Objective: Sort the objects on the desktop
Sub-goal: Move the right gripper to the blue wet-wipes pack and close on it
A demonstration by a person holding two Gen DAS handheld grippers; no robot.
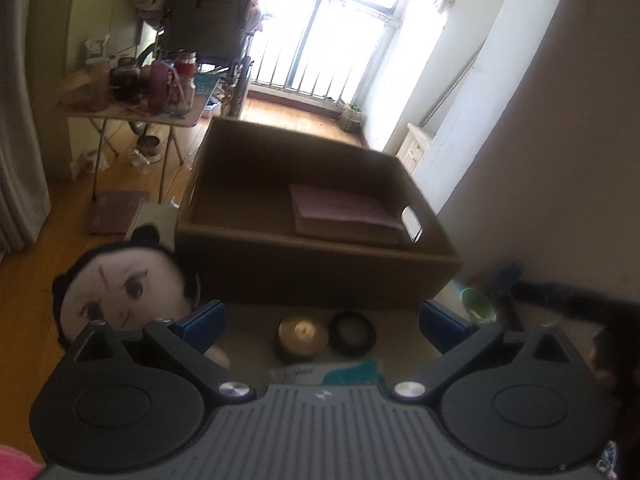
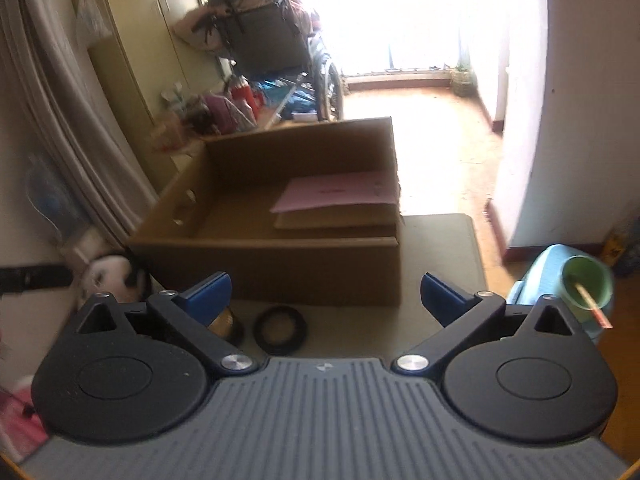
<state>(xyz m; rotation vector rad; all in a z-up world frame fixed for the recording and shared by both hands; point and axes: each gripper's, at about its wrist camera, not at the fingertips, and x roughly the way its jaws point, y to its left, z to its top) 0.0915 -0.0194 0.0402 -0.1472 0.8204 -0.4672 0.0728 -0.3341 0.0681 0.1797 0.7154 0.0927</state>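
Cardboard box (image 1: pixel 316 276): my landmark, open-topped on the table (image 2: pixel 452 240).
Inside the box: a pink folder (image 1: pixel 340 206) over a brown one; I count these as sorted.
Just in front of the box: gold tin (image 1: pixel 303 334), black ring (image 1: pixel 352 332), both loose, still to go in.
Left of the box: plush doll head (image 1: pixel 120 288), unsorted.
Left gripper (image 1: pixel 320 316): fingers spread wide, empty.
Right gripper (image 2: pixel 325 292): likewise spread, empty.
My estimate: early stage, most remains.

Brown cardboard box (image 1: pixel 316 272), pink folder (image 1: pixel 340 206) inside, gold tin (image 1: pixel 302 334) at nine o'clock of black ring (image 1: pixel 352 333), blue-padded grippers (image 1: pixel 322 320)
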